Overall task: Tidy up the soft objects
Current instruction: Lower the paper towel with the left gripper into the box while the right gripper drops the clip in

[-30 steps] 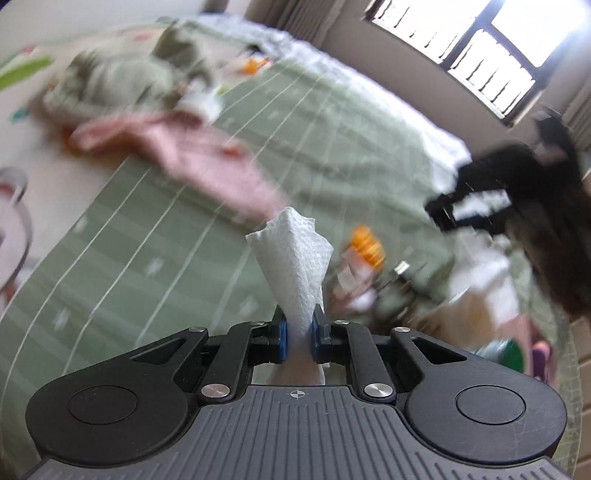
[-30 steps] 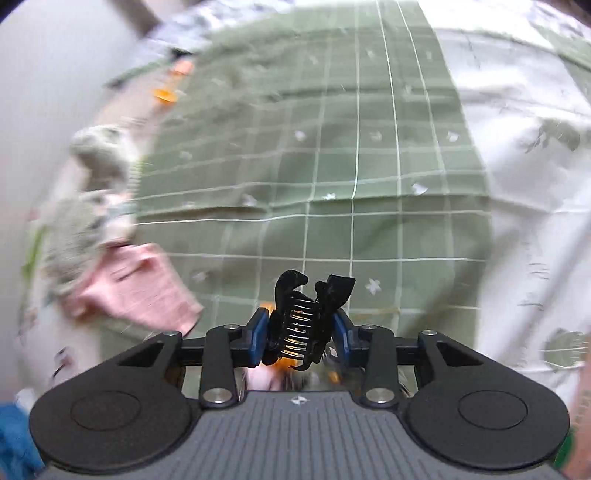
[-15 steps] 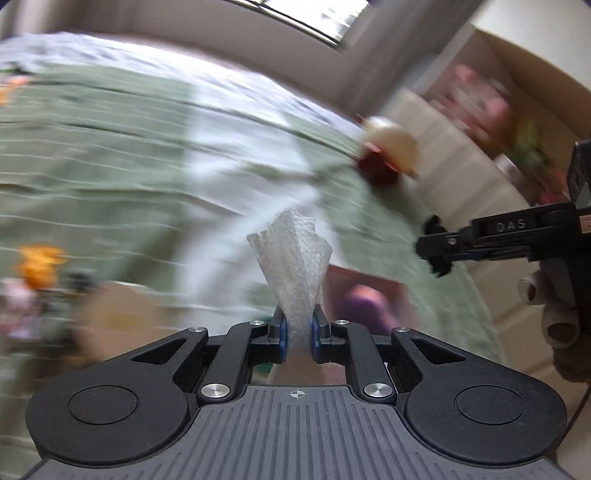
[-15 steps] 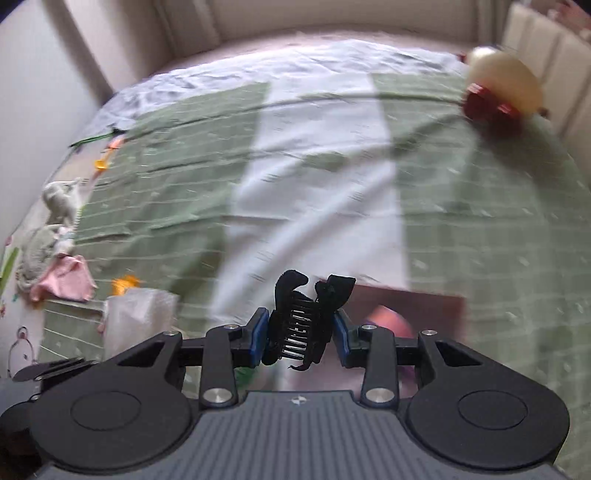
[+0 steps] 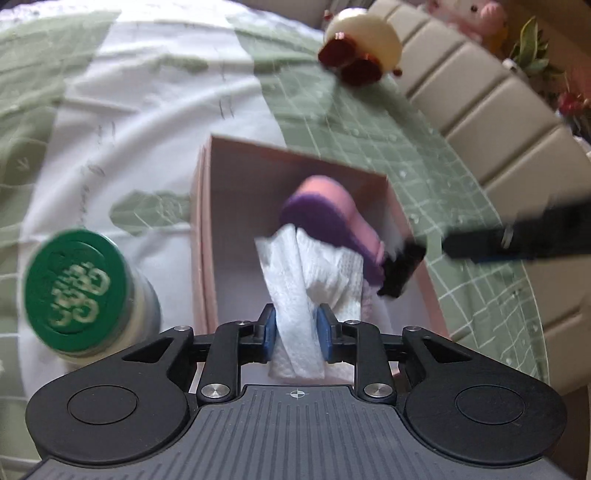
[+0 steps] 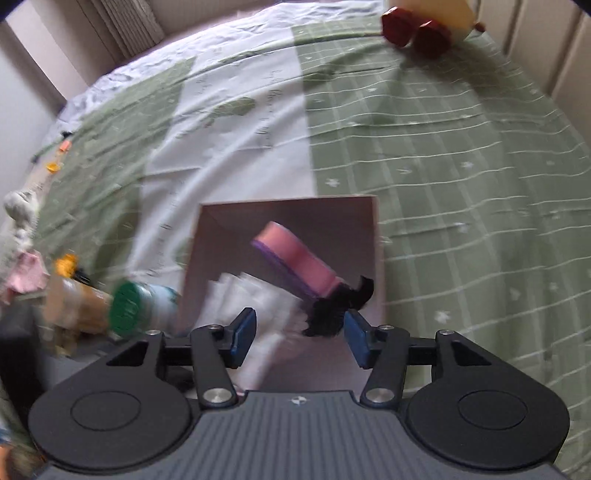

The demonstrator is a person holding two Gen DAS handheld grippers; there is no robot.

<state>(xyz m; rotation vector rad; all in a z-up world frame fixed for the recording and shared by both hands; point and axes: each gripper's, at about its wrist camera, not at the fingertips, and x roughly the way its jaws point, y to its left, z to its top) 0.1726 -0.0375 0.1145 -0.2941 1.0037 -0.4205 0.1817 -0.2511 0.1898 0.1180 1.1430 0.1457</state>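
A pink open box (image 5: pixel 207 229) (image 6: pixel 288 210) sits on the bed, with a pink and purple sponge (image 5: pixel 332 218) (image 6: pixel 295 262) leaning inside it. My left gripper (image 5: pixel 295 326) is shut on a white paper towel (image 5: pixel 310 273) and holds it over the box; the towel also shows blurred in the right wrist view (image 6: pixel 255 299). My right gripper (image 6: pixel 299 332) is open over the box. A black hair claw clip (image 6: pixel 340 308) (image 5: pixel 400 271) is loose just ahead of its right finger, at the sponge's lower end.
A green-capped white bottle (image 5: pixel 83 291) (image 6: pixel 142 314) stands just left of the box. A cream and red plush toy (image 5: pixel 360 51) (image 6: pixel 424 22) lies at the padded headboard (image 5: pixel 498 122). Clothes and small items (image 6: pixel 26 236) lie at the bed's left side.
Both grippers swung from the clothes side of the bed to above the pink box. My right gripper opened and let go of the black claw clip. My left gripper still holds the towel.
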